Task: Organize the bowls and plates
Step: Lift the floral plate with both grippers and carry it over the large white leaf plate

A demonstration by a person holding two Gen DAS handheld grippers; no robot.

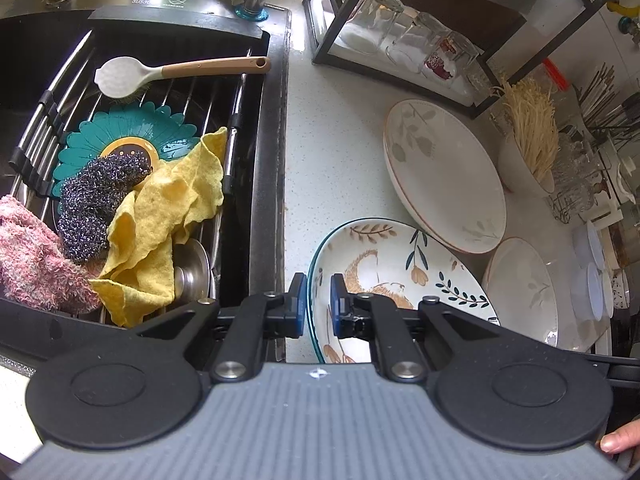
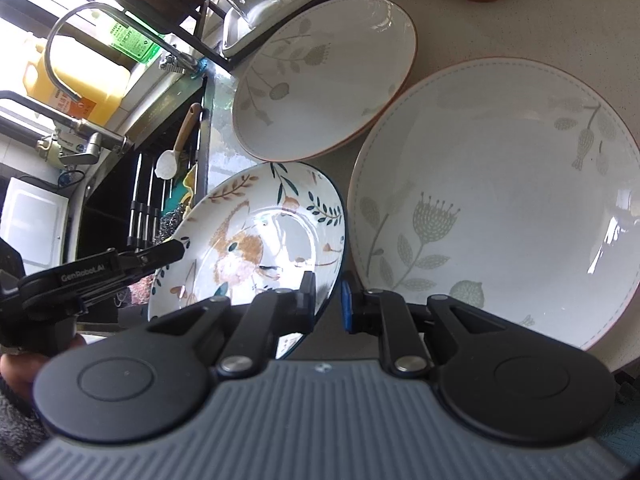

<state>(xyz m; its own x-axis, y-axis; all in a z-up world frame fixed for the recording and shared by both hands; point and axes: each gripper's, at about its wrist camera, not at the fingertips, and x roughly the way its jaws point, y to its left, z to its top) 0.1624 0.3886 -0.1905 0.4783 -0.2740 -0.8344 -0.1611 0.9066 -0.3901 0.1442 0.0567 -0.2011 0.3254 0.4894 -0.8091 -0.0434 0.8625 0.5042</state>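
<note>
Speckled pale stone countertop [image 1: 336, 160] runs beside a dark sink [image 1: 276, 184] whose steel back ledge carries a stamp reading "SUS30…" before it is cut off by the view; over the sink a roll-up rack of steel rods [image 1: 72, 92] bears a white brush with a tan handle [image 1: 160, 74], a teal flower-shaped plastic drainer [image 1: 120, 128], a dark metal scouring ball [image 1: 96, 200], a crumpled yellow cloth [image 1: 176, 204] and a fuzzy pink cloth [image 1: 32, 260]; a black wire shelf [image 1: 400, 64] at the back of the counter holds upturned clear drinking glasses [image 1: 376, 20]; the task's round white plate painted with a brown animal and dark leaf sprigs, edged in teal [image 2: 256, 236], is tilted at the counter's sink-side edge, gripped at both sides; the left gripper [image 1: 318, 304] has its blue-padded jaws pressed on the plate's rim nearest the sink, and its black body, seen from the right wrist, bears the lettering "GenRobot.AI"; the right gripper [image 2: 328, 300] pinches the opposite rim, its jaws drawn close on the teal edge; a stack of white plates with grey leaf print and thin orange rim [image 1: 444, 176] lies just behind it, and a larger white plate with grey flower print [image 2: 496, 200] sits just beside it; a yellow jug [image 2: 76, 84] with an orange label, its writing too small to read, stands by the window behind a curved steel tap [image 2: 100, 28].
</note>
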